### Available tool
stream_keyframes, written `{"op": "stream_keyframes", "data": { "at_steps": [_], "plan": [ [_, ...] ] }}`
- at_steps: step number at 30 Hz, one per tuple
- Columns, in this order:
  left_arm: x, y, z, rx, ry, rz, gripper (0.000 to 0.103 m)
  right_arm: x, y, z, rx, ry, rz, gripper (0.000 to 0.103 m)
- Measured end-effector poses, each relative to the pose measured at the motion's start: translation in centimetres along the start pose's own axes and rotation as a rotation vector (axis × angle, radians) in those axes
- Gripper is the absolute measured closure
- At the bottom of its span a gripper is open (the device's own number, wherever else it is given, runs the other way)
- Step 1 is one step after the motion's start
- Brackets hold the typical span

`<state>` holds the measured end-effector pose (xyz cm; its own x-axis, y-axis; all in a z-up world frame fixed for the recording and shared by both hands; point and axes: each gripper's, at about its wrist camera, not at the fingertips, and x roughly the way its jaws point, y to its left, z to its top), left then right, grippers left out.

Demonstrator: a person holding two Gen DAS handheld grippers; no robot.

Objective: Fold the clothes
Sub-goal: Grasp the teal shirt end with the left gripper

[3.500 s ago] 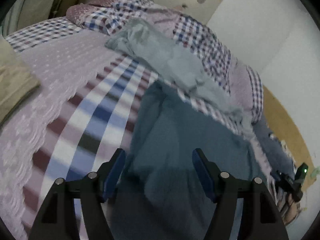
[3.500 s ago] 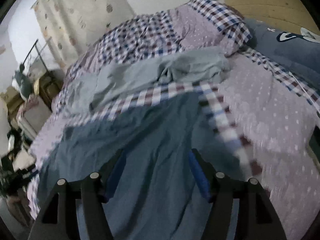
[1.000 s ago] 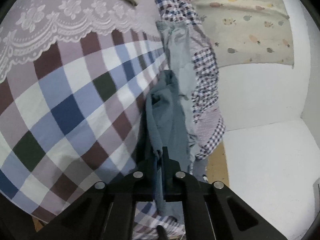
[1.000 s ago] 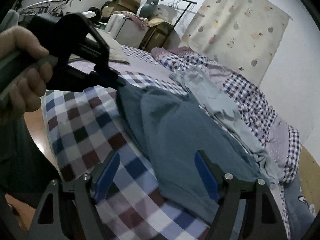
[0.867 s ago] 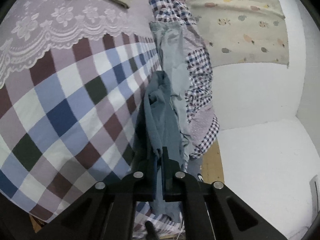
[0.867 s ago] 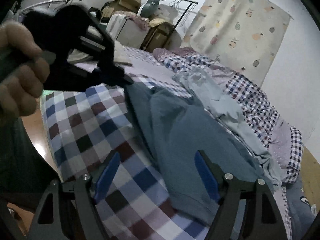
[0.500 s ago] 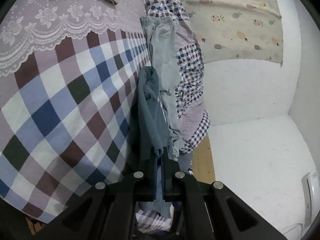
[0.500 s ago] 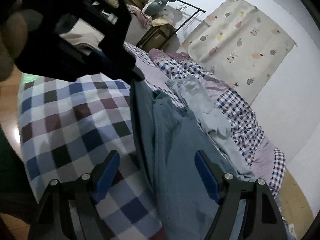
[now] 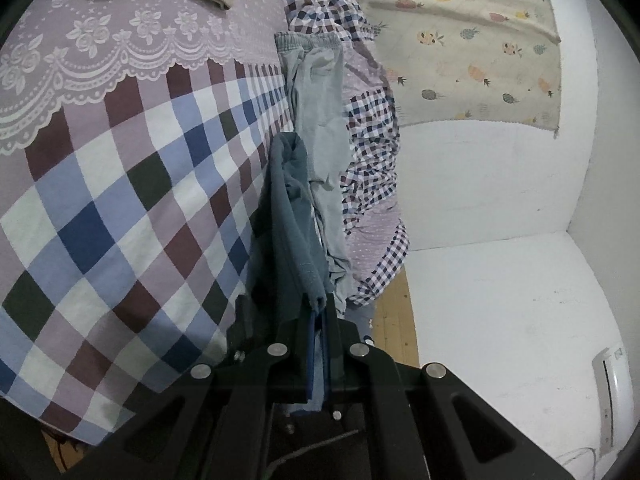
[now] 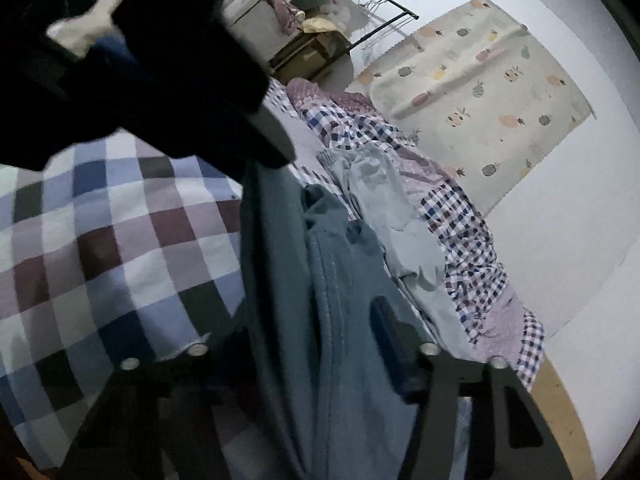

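My left gripper fingers pinch the dark teal cloth garment, lifted over the checked bed cover. My right gripper fingers have just been closing around it, maybe not pressing yet.

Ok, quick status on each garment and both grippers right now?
Left gripper: shut on an edge of the teal garment.
Teal garment: lifted at that edge, hanging bunched, the rest trailing on the checked bedspread.
Right gripper: jaws have just been closing, teal cloth between them; grip unclear.
Pale grey trousers: lying unfolded, rumpled, on the bed.
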<state>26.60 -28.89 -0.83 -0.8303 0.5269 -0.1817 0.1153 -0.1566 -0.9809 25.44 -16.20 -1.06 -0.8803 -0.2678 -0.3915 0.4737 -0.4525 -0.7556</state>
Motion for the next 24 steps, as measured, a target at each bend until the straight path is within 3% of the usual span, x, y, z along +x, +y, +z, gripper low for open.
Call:
{"op": "stream_keyframes", "data": {
  "at_steps": [4,6,10,12,13,14,16,20,24],
  "plan": [
    [0.0,0.2,0.3,-0.012,0.002,-0.001,0.102,0.9,0.3,0.8,-0.012,0.005,0.004,0.072],
    [0.1,0.2,0.5,-0.014,0.014,0.009,0.102,1.5,0.4,1.2,-0.014,0.017,0.021,0.097],
    [-0.3,0.3,1.4,-0.013,0.033,0.041,0.102,2.3,0.0,1.5,0.006,0.039,0.077,0.1],
    [-0.8,0.0,2.1,0.003,0.025,0.046,0.092,2.3,-0.5,1.4,0.025,0.035,0.117,0.1],
    [-0.9,-0.3,2.4,0.025,0.023,0.065,0.073,2.2,-0.8,1.3,0.034,0.033,0.135,0.1],
    [-0.7,-0.5,2.6,0.04,0.03,0.077,0.043,2.1,-1.0,1.3,0.042,0.03,0.147,0.1],
    [0.1,-0.9,3.5,0.069,0.072,0.107,0.024,1.9,-1.6,1.4,0.056,0.024,0.16,0.1],
    [2.4,-2.7,5.8,0.201,0.135,0.217,0.022,0.9,-2.9,1.4,0.087,0.014,0.186,0.1],
    [7.2,-3.1,9.4,0.301,0.287,0.303,0.02,-0.2,-4.1,1.4,0.148,0.014,0.238,0.1]
  ]
}}
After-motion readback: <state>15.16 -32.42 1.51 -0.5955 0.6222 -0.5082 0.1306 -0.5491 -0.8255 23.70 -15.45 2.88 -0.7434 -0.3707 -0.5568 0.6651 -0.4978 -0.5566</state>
